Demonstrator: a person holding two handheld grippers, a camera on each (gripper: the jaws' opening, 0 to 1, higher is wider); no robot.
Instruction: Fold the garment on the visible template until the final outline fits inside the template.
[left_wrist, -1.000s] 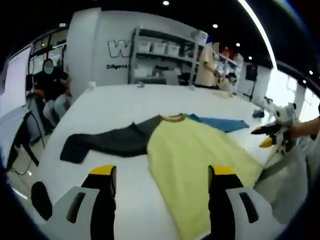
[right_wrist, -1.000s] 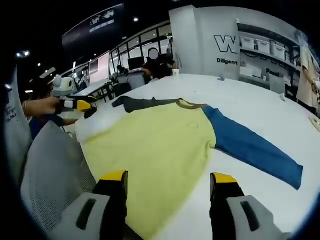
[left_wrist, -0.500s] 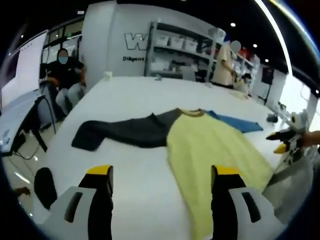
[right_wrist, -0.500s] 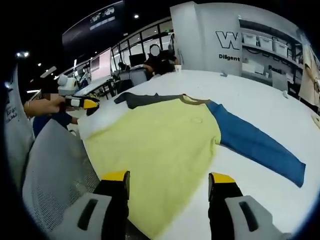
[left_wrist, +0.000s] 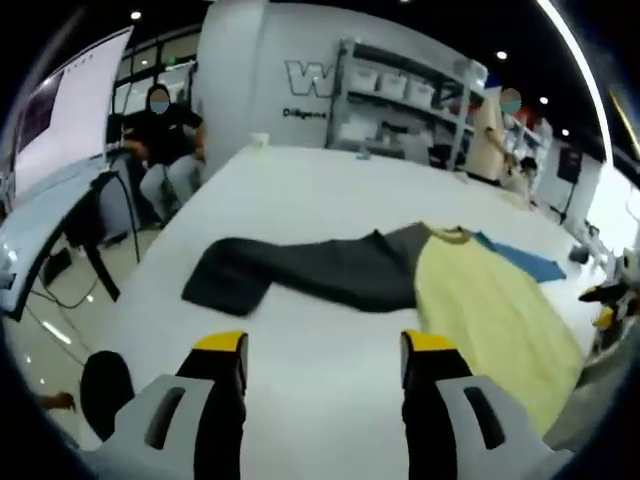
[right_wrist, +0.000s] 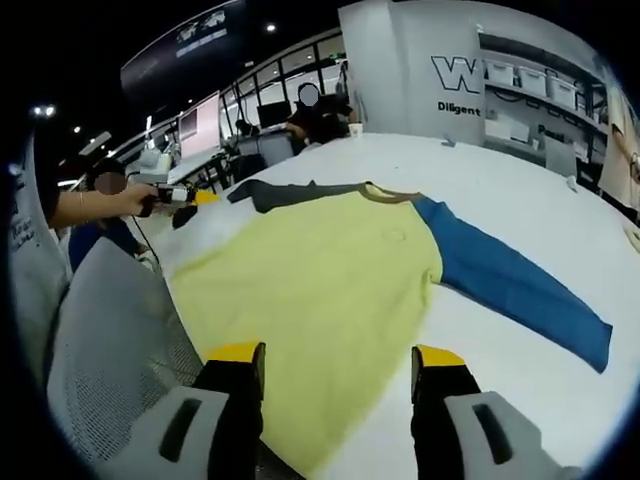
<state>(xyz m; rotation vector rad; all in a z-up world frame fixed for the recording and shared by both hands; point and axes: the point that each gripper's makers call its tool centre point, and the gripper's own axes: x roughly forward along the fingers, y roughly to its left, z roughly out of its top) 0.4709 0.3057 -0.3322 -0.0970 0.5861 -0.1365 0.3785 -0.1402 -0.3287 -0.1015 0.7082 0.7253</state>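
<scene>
On the white table (left_wrist: 300, 190) the garment (right_wrist: 320, 290) lies flat and unfolded: yellow body, dark grey sleeve (left_wrist: 300, 272) stretched out to one side, blue sleeve (right_wrist: 510, 290) to the other. No template outline can be made out on the tabletop. Left gripper (left_wrist: 320, 350) hangs above bare table just short of the dark sleeve, jaws wide apart, nothing between them. Right gripper (right_wrist: 335, 358) hovers over the near hem of the yellow body, jaws also spread wide and empty; in the right gripper view the left gripper shows at far left, held in a hand (right_wrist: 125, 200). Step looks like the very start, an approach for the first fold, with no fold made yet. Likely next: left drops onto the dark sleeve cuff (left_wrist: 225, 285), pinches it and carries it across onto the yellow body; right does likewise with the blue sleeve. Needs a clean single-layer pinch, low drag, no bunching. Shelving (left_wrist: 400, 100) and seated people sit well beyond the table.
</scene>
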